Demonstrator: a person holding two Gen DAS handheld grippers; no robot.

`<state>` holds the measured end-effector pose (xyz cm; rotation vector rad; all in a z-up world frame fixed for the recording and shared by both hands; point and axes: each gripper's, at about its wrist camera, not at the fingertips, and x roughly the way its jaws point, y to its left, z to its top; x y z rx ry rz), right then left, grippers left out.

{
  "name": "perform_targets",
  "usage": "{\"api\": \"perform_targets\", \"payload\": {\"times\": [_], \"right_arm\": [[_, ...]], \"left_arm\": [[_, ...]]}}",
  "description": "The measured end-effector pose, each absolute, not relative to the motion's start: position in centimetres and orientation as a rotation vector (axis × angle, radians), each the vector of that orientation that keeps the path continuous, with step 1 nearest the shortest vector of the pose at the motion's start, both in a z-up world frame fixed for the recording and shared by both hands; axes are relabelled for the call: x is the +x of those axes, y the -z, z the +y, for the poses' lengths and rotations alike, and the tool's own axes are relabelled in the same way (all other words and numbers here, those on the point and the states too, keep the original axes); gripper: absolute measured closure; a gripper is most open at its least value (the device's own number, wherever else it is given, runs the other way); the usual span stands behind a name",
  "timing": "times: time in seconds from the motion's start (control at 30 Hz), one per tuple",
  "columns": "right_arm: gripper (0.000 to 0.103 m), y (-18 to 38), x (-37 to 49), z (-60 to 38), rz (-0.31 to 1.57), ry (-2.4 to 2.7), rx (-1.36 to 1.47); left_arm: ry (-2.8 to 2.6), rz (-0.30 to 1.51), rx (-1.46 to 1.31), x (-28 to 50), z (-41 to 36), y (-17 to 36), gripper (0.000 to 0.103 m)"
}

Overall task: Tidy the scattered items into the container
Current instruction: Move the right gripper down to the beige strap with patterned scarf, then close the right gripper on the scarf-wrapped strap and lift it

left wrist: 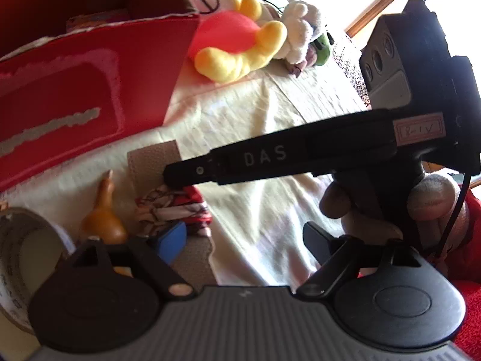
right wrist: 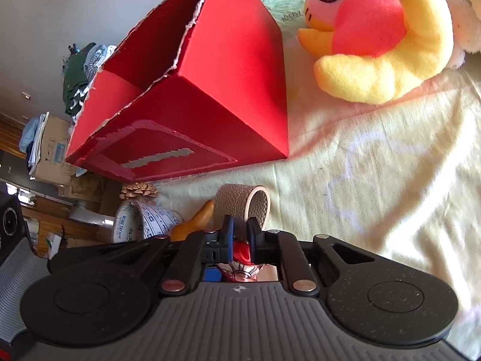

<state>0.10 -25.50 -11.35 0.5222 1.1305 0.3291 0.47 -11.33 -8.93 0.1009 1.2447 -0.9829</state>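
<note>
Right wrist view | right claw (right wrist: 240,234) clamped on red-white toy (right wrist: 240,252) beside leather ring (right wrist: 240,203) | left claw (left wrist: 240,240) wide, empty | red box (right wrist: 192,114) near, mostly empty | remaining outside: tape roll (right wrist: 144,221), gourd (left wrist: 102,219), plush (right wrist: 375,39) | progress: early

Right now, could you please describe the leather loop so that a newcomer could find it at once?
Start at the big red box on the pale yellow sheet. In front of its labelled side lies a small cluster: a tape roll, an orange gourd and a red patterned cloth. The leather loop is the only grey-brown, pebbled band, curled into a ring.
</note>
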Motion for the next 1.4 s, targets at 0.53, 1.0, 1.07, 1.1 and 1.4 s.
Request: {"api": "perform_targets", "payload": {"times": [0.53,1.0,1.07,1.1,1.4], "right_arm": [[0.077,12.5,0.7,-25.3,1.148,-0.397,0.487],[0.078,12.3,0.3,-25.5,1.150,-0.421,0.464],[0.075,12.3,0.3,-25.2,1.149,-0.419,0.446],[0.074,12.4,0.3,-25.2,1.151,-0.417,0.448],[0.071,13.3,1.0,-25.8,1.187,-0.426,0.496]], "left_arm": [[0.755,1.238,0.191,-0.1,-11.0,10.5,0.009],[0.772,1.155,0.316,-0.8,-13.4,11.1,0.014],[0.770,1.156,0.338,-0.8,-13.5,11.6,0.014],[0.771,1.155,0.347,-0.8,-13.6,11.7,0.014],[0.754,1.150,0.454,-0.9,-14.8,12.7,0.014]]}}
